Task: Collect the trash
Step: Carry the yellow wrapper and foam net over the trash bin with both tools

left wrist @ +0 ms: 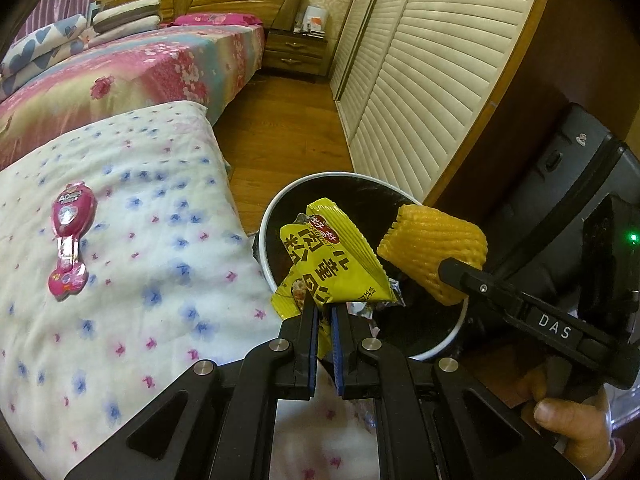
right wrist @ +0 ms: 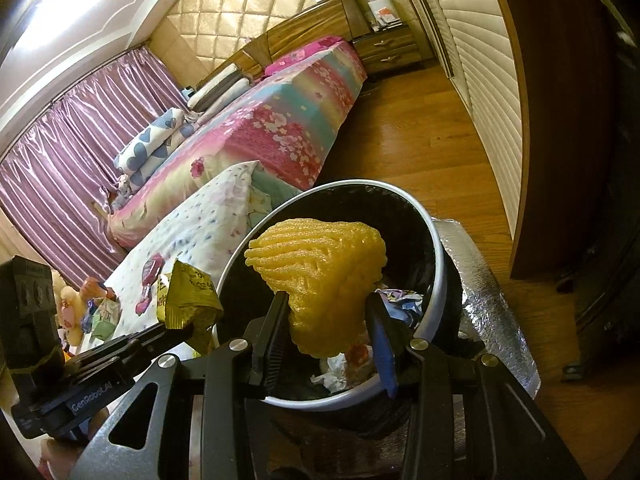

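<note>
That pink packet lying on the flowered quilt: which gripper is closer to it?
Left. The left gripper, clamping a yellow wrapper, is beside the quilt holding the pink packet. The right gripper, holding yellow foam netting, is farther off over the bin.

The round black white-rimmed bin (left wrist: 362, 196) (right wrist: 340, 396) is seen closely, obliquely downward, from both wrist views, left and right.
</note>
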Tool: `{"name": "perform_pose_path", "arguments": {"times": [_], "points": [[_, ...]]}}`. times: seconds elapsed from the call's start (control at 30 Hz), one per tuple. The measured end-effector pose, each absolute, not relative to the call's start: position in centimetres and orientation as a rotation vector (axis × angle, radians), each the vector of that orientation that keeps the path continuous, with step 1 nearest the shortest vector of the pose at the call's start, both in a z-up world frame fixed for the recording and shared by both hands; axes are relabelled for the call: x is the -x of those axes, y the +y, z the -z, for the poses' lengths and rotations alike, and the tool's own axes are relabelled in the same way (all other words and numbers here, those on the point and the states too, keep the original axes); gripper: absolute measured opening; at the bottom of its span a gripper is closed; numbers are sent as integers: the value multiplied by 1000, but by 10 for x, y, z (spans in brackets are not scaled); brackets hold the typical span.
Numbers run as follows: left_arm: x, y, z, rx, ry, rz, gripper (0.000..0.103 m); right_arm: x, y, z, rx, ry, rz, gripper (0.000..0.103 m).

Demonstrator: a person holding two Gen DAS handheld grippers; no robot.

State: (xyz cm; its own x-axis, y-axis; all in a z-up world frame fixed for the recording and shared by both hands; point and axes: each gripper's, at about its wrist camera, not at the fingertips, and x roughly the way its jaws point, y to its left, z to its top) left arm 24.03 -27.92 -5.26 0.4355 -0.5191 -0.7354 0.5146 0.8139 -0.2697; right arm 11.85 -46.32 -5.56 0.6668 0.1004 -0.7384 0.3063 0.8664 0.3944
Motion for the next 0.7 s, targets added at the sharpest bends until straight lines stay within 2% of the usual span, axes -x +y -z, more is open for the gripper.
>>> {"name": "perform_pose_path", "arguments": {"times": [0.6, 0.7], "points": [[-254, -296, 58, -19, 931, 648, 5, -130, -471, 54, -503, 853, 135, 42], [-256, -298, 59, -18, 939, 647, 12, -132, -473, 54, -503, 860, 136, 44]]}}
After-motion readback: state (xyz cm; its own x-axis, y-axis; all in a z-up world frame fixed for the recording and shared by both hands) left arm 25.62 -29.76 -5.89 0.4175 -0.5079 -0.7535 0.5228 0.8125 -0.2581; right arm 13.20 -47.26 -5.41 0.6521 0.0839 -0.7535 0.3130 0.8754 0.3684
